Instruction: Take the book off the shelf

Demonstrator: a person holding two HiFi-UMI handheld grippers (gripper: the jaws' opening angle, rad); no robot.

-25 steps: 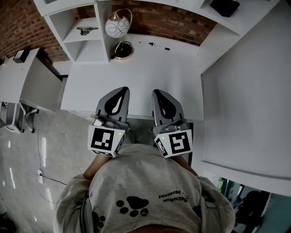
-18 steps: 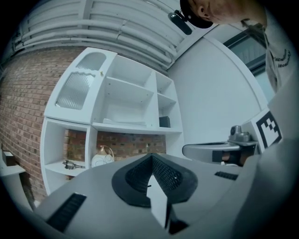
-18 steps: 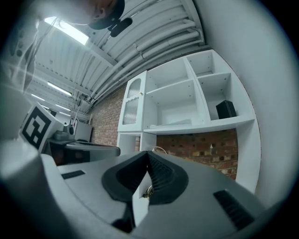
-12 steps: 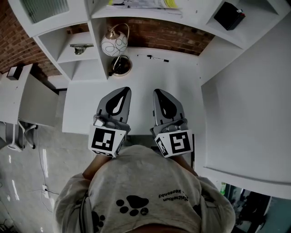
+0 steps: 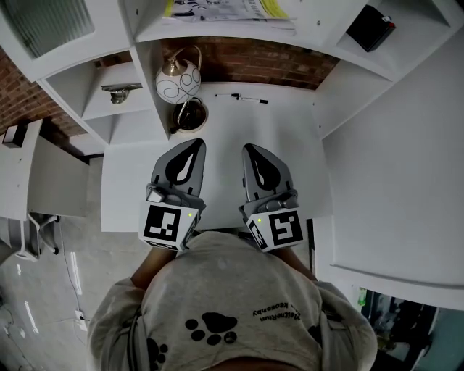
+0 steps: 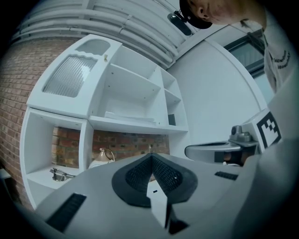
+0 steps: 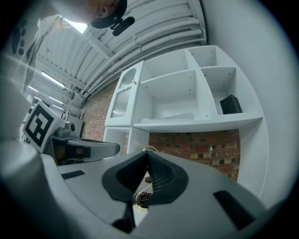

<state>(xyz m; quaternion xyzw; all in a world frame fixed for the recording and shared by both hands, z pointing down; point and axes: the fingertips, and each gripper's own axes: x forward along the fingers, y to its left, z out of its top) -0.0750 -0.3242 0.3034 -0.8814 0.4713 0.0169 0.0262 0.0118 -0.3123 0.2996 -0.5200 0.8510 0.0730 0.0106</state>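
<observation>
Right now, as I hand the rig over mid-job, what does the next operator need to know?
The left gripper is shut and empty, above the near part of the desk.
The right gripper is shut and empty, beside it.
The book lies flat on the shelf above the desk, untouched.
Done: nothing yet.
Left: open the jaws, reach to the shelf, grip the book and bring it off.

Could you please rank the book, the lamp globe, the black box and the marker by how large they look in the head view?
1. book, although the picture's top edge cuts it off.
2. lamp globe.
3. black box, close to the globe in size, so this order is unsure.
4. marker, long but thin.
</observation>
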